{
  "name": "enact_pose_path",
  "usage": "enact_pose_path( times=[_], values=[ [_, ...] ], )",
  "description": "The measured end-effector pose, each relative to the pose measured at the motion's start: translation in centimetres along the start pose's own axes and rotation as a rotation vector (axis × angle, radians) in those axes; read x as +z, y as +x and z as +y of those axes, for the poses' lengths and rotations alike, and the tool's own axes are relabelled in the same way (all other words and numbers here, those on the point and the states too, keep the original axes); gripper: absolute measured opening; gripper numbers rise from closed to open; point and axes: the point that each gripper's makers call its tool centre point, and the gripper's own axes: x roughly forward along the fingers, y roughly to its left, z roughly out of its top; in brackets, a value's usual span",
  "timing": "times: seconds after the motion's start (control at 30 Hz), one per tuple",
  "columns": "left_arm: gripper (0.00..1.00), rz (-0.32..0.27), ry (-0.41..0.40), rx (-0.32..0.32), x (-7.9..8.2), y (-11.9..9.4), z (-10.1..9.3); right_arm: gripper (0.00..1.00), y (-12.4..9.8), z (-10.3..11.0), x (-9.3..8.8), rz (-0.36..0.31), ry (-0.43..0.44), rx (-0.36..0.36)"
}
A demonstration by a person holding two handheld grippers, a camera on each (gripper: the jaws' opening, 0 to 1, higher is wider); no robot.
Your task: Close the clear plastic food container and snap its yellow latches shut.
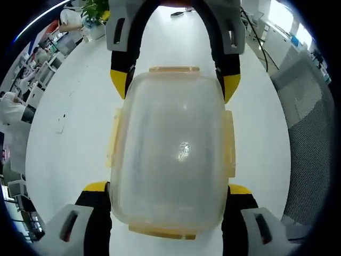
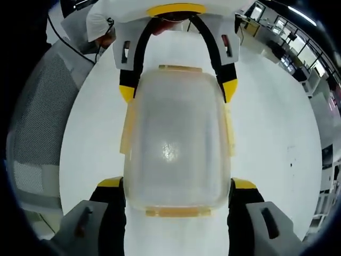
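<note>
Clear plastic food container with yellow latches (image 1: 171, 154) sits on white round table (image 1: 64, 122), lid on. Left gripper (image 1: 169, 205) and right gripper (image 2: 177, 194) face each other, jaws wide, straddling opposite container ends. Grip contact: cannot tell. Judged step: latching. Next: press latches down.

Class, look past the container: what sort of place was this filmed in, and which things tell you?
Probably an open-plan office or lab: a white table, a mesh office chair, and rows of desks behind.

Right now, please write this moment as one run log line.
container: lid on, on white table | left gripper: jaws astride near end | right gripper: jaws astride opposite end | latches: yellow, state unclear
</note>
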Motion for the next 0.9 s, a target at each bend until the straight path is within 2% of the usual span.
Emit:
enact_pose_path(
  times=[0.1, 0.57, 0.9],
  values=[
    [0.84, -0.003, 0.000, 0.001, 0.10, 0.03, 0.24, 0.76, -0.07, -0.22, -0.06, -0.005, 0.002, 0.000],
    [0.84, -0.012, -0.002, -0.001, 0.07, 0.03, 0.33, 0.77, 0.16, -0.36, -0.29, 0.067, 0.007, -0.019],
    [0.84, -0.014, 0.000, 0.000, 0.15, 0.01, 0.33, 0.77, 0.11, -0.35, -0.30, 0.050, 0.006, -0.022]
  ],
)
